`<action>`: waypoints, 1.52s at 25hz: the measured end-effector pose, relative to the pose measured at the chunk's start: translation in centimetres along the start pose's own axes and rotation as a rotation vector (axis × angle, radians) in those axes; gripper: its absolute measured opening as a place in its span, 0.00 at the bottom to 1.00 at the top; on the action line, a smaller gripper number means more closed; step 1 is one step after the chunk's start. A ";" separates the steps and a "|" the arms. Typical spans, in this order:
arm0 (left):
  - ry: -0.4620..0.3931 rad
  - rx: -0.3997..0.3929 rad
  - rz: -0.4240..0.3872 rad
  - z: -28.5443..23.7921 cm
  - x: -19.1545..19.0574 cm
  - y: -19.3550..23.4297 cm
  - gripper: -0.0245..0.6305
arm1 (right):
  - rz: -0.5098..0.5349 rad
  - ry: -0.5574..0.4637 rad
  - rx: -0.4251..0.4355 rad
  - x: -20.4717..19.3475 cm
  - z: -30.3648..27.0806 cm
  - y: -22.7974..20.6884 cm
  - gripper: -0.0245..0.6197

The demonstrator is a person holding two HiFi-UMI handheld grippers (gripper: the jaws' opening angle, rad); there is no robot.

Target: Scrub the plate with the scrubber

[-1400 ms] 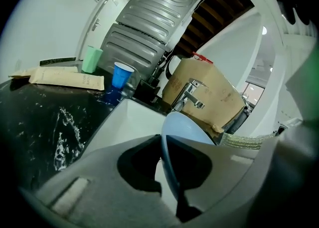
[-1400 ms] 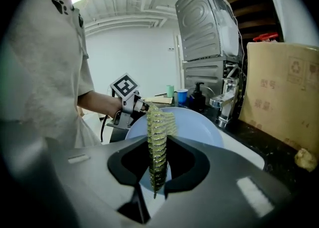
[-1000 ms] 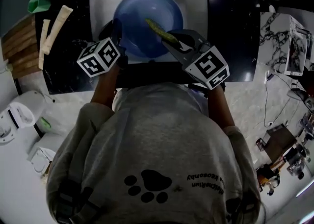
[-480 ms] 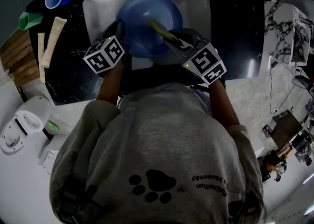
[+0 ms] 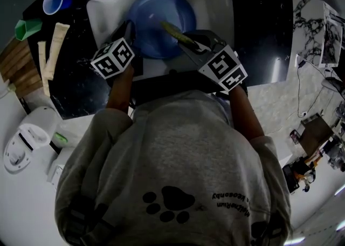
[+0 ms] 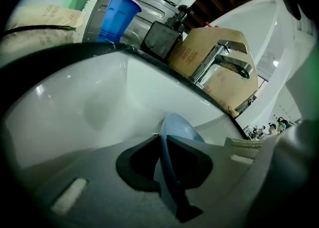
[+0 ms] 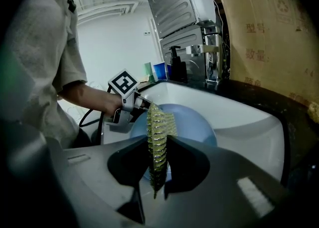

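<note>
Two grips set: left hand-held gripper (image 6: pixel 165 158) clamped on plate (image 5: pixel 156 21) rim, right hand-held gripper (image 7: pixel 158 159) on scrubber (image 7: pixel 158 124); next, probably press scrubber onto plate.

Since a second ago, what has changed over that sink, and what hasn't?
The left tongs and right tongs sank a little, carrying the blue plate and the scrubber lower into the sink. Nothing was picked up or released: the left stays shut on the plate's rim, the right on the scrubber.
</note>
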State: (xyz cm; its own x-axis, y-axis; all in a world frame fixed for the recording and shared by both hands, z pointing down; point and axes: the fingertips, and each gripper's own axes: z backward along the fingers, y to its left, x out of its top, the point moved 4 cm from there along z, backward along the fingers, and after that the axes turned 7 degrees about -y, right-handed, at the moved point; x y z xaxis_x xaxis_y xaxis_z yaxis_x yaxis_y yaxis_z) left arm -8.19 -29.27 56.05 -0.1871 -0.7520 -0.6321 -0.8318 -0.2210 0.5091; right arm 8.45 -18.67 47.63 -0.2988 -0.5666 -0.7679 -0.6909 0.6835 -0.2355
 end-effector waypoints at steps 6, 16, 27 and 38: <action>0.005 0.016 -0.015 -0.5 -0.3 0.8 0.08 | -0.009 0.007 -0.009 -0.2 0.1 0.0 0.15; 0.057 0.067 -0.018 -1.0 -1.3 0.9 0.13 | -0.004 0.004 -0.030 -0.3 0.7 0.6 0.15; -0.002 0.112 -0.155 1.0 1.1 -0.6 0.29 | -0.001 -0.033 -0.073 0.1 2.1 0.8 0.15; -0.193 0.017 -0.559 7.3 5.0 -8.7 0.06 | 0.007 -0.089 -0.283 1.3 4.0 -0.3 0.15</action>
State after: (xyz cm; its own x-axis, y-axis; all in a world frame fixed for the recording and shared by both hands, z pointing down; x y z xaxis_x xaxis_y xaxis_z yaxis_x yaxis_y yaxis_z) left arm -5.69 -26.60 44.17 0.1918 -0.3974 -0.8974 -0.8396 -0.5399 0.0596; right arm 10.91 -17.74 44.34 -0.2538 -0.5118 -0.8208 -0.8489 0.5246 -0.0646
